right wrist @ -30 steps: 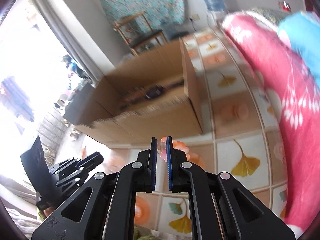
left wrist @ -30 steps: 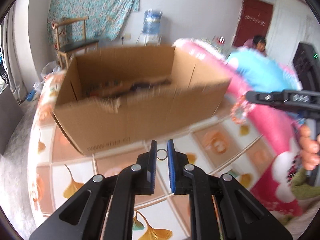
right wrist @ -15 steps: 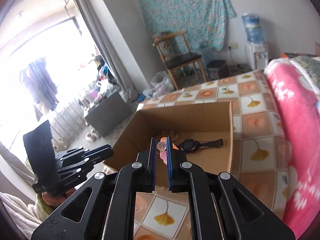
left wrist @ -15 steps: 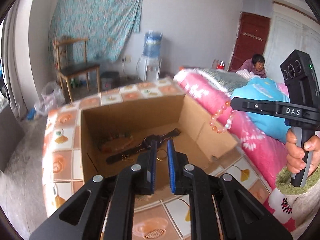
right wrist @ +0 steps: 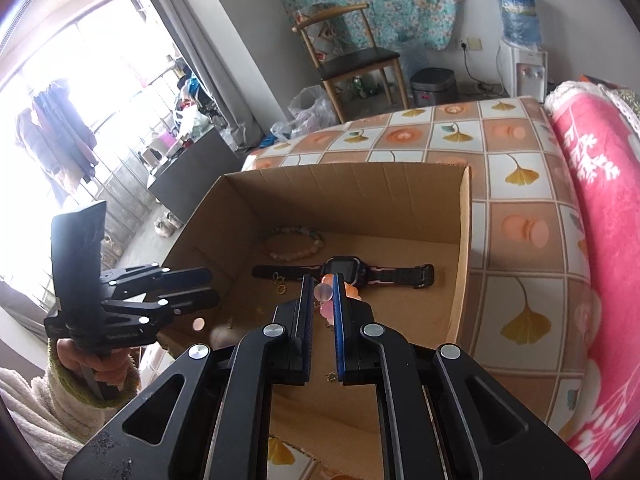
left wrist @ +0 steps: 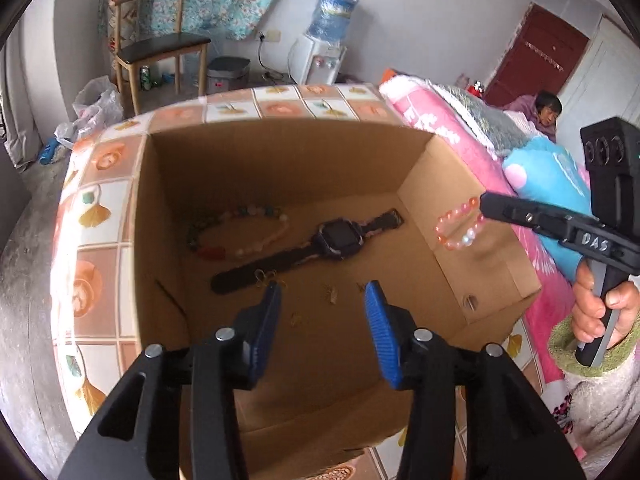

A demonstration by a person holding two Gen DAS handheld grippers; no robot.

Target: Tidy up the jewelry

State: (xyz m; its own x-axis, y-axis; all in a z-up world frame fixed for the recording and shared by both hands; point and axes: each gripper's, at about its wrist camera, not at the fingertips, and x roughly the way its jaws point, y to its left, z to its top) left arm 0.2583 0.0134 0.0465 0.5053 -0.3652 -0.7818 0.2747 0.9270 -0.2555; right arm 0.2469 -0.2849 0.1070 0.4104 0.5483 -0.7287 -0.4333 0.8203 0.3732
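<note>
Open brown cardboard box on tiled bed cover: multicolour bead bracelet, black strap watch. Left claw just opened, empty. Right claw, marked "DAS", clamps pink bead bracelet over box.

Right black two-finger gripper at bottom centre is clamped on a pink and orange bead bracelet, right over the open brown cardboard box. Inside: a black smartwatch, pastel bead necklace. Left black gripper sits at middle left.
</note>
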